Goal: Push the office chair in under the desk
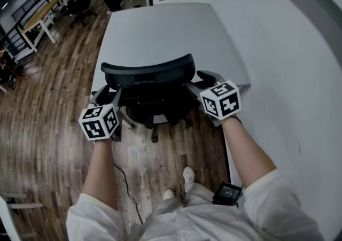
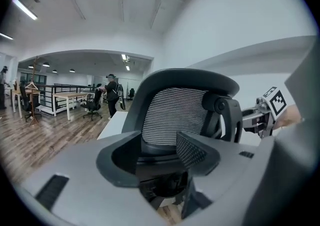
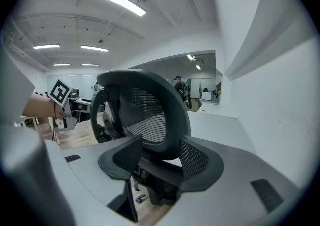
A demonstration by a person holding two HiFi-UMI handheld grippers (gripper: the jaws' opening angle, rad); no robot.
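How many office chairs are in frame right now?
2. The near office chair stands at the front edge of the grey desk. A second chair sits by the wooden table at the head view's upper left. More may be hidden farther back.

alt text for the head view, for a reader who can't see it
From above, a person's left tool and right tool, both open, flank the backrest of a black office chair that faces a grey desk on a wood floor.
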